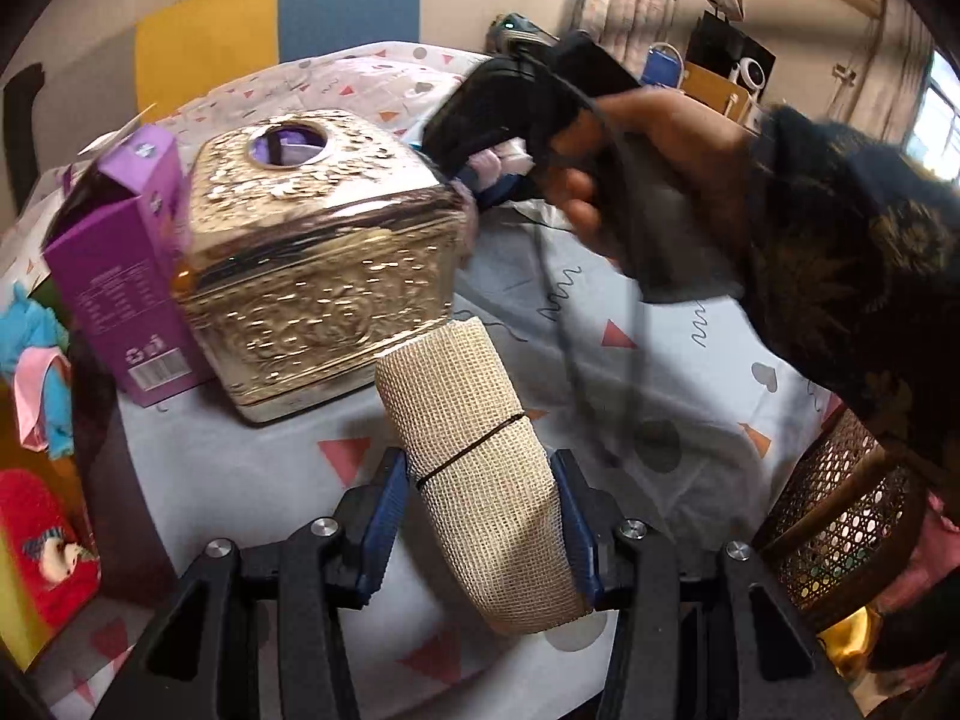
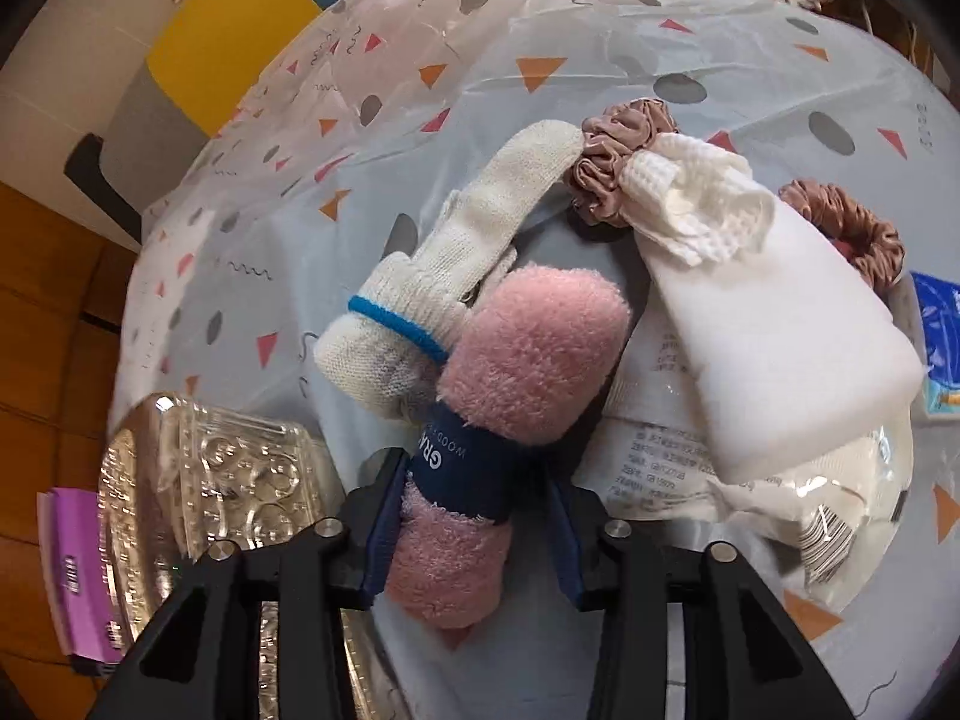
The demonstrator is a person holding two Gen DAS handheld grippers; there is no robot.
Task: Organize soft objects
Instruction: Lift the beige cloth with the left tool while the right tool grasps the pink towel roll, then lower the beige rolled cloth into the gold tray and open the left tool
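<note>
A: What is clamped in the left gripper (image 1: 480,516)?

B: A roll of beige open-weave mesh (image 1: 474,468), coarse and tied with a thin dark band, is gripped between the blue pads, above the patterned plastic-covered table (image 1: 690,324). An embossed gold metal box (image 1: 312,264) with a round hole on top is seen at ten o'clock, a purple cardboard carton (image 1: 120,276) against it.

A: And the right gripper (image 2: 471,525)?

B: A fluffy pink rolled towel (image 2: 510,372) with a navy paper band is flanked by its jaws; full contact cannot be told. A cream knitted glove (image 2: 456,276) with a blue cuff stripe lies at eleven o'clock, a white foam block (image 2: 780,348) at two o'clock.
</note>
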